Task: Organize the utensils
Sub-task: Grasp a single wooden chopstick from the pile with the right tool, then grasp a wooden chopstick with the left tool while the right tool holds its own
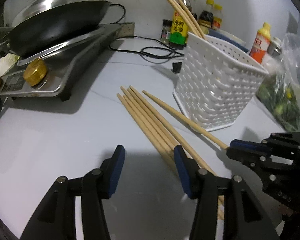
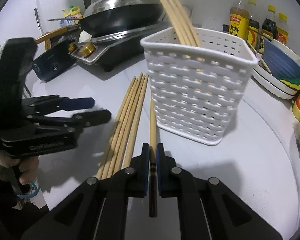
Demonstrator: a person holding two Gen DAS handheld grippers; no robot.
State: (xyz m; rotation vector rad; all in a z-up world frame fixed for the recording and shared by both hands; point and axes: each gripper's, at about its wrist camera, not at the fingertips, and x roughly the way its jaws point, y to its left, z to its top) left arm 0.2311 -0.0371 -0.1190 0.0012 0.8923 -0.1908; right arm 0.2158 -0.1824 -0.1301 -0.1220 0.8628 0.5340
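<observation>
A white perforated utensil basket (image 1: 214, 88) (image 2: 196, 92) stands on the counter with several wooden chopsticks (image 1: 182, 12) (image 2: 178, 18) upright in it. Several loose chopsticks (image 1: 150, 120) (image 2: 128, 118) lie in a bundle on the counter beside it. My right gripper (image 2: 153, 150) (image 1: 233, 147) is shut on one single chopstick (image 2: 152, 120) (image 1: 182, 116), which points at the basket's base. My left gripper (image 1: 148, 152) (image 2: 102, 109) is open and empty, its right finger over the bundle's near ends.
A gas stove (image 1: 56, 70) with a lidded black wok (image 1: 56, 24) (image 2: 122, 14) stands at the back. Sauce bottles (image 1: 208, 18) (image 2: 240, 20) line the wall. A bag of greens (image 1: 288, 92) lies right of the basket. White dishes (image 2: 278, 74) sit at right. A black cable (image 1: 156, 52) trails behind.
</observation>
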